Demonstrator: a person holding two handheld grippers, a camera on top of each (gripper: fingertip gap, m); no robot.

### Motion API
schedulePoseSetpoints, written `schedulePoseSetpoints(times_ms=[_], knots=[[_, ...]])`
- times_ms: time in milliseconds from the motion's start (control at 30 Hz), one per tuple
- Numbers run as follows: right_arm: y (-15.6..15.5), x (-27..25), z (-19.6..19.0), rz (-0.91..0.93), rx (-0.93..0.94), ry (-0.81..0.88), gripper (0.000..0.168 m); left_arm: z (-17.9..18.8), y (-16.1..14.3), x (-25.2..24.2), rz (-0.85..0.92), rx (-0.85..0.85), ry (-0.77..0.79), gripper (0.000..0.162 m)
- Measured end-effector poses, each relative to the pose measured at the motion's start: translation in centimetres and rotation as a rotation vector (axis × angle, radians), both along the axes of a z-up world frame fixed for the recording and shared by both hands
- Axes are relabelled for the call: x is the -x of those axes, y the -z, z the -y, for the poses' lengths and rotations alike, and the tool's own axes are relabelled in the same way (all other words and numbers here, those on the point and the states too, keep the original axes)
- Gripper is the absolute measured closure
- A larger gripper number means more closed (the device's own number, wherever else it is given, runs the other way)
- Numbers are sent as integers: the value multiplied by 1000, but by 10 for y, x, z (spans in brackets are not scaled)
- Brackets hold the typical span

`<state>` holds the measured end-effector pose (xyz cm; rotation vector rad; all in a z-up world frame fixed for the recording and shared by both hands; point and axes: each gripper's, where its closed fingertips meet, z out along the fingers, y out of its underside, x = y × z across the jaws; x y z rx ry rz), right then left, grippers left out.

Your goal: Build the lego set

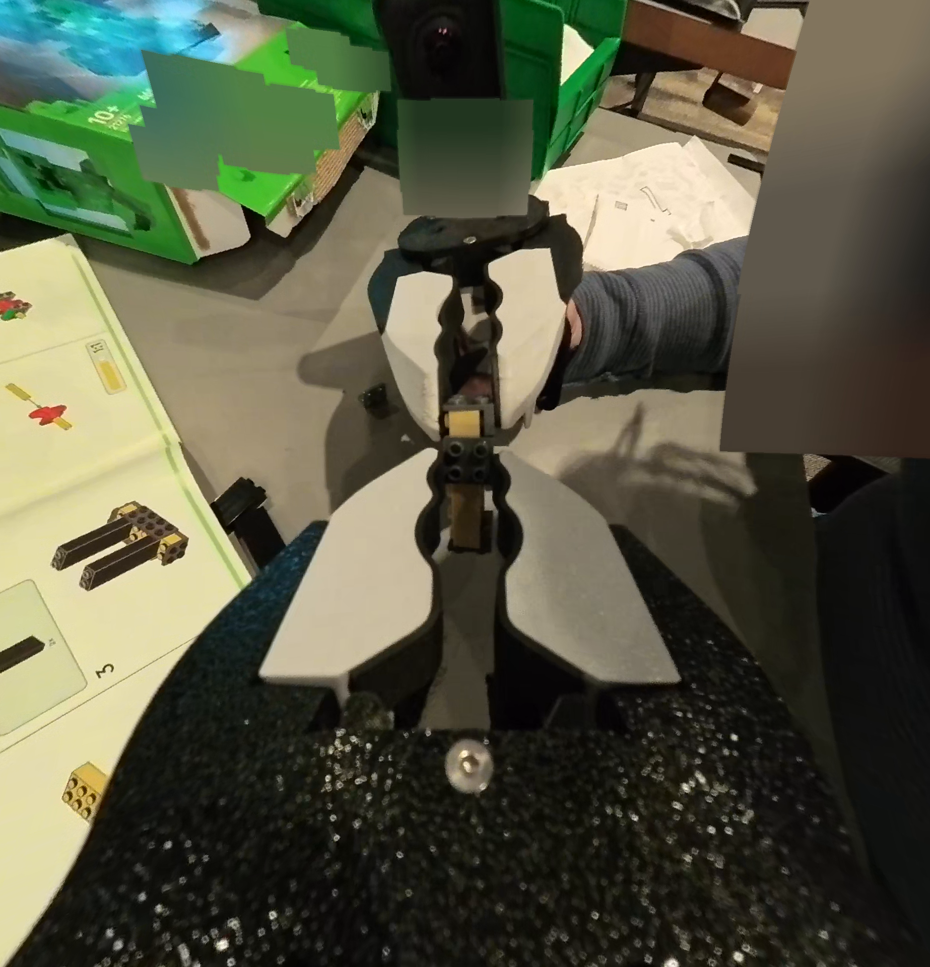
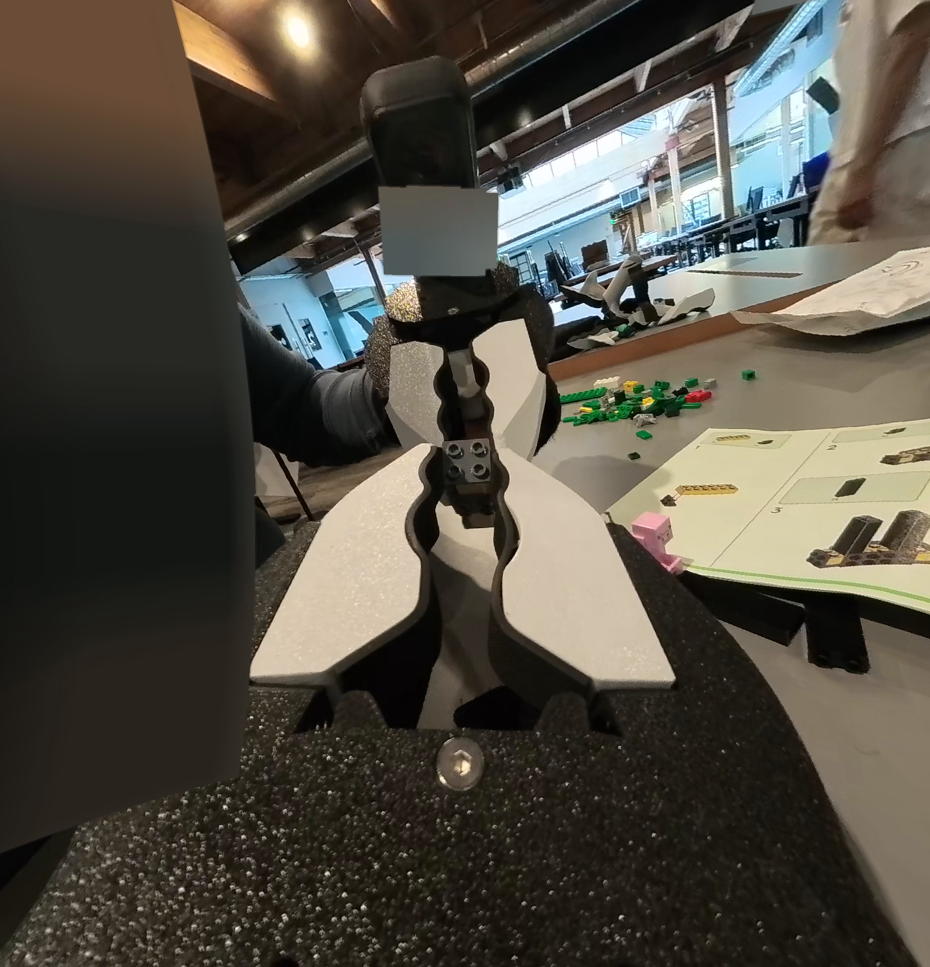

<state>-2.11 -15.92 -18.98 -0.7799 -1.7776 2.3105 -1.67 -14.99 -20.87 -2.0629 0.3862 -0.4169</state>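
the two grippers meet nose to nose above the grey worktop (image 1: 253, 377), well off its surface. the left gripper (image 1: 465, 465) has its jaws closed on a small dark brick assembly (image 1: 466, 463), four studs on its square top and a tan strip running down between the fingers. the right gripper (image 1: 465, 418), pointing back toward it, has its jaws closed on a tan-and-grey piece (image 1: 464, 418) that sits just against the top edge of the dark assembly; whether the two parts are actually locked together cannot be told.

in the right wrist view the right gripper (image 2: 465, 471) shows a grey four-stud block (image 2: 467, 460) pinched at its tips, with the left gripper (image 2: 465, 413) right behind it.

an open instruction booklet (image 1: 75, 471) lies to the left, its near corner close beside the left gripper's body. long black bricks (image 1: 248, 515) lie at the booklet's edge, and a small black piece (image 1: 375, 397) lies loose beneath the right gripper. a green set box (image 1: 112, 172) stands at the back left. a pile of loose bricks (image 2: 646, 400), mostly green, lies farther out, with bare worktop between it and the booklet. a pink figure (image 2: 656, 539) stands at the booklet's corner. white paper (image 1: 662, 204) lies at the far right, past a sleeved forearm (image 1: 656, 319).
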Motion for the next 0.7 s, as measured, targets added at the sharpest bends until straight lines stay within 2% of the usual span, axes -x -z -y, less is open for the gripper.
schedulePoseSetpoints(times_ms=[133, 300, 367, 600, 700], knots=[[-2, -1, 0, -25, 1, 5, 152, 1, -2, -2, 14, -14, 14, 145], [-11, -3, -6, -71, 53, 21, 152, 2, 5, -4, -46, 9, 9, 116], [-12, -4, -7, -80, 60, 22, 152, 2, 7, -5, -71, -1, -1, 112], [-11, -5, -3, -97, 45, 9, 152, -1, 4, -10, -43, -52, 8, 140], [-11, -5, -2, -99, 45, 9, 152, -2, 4, -7, -55, -61, -1, 146]])
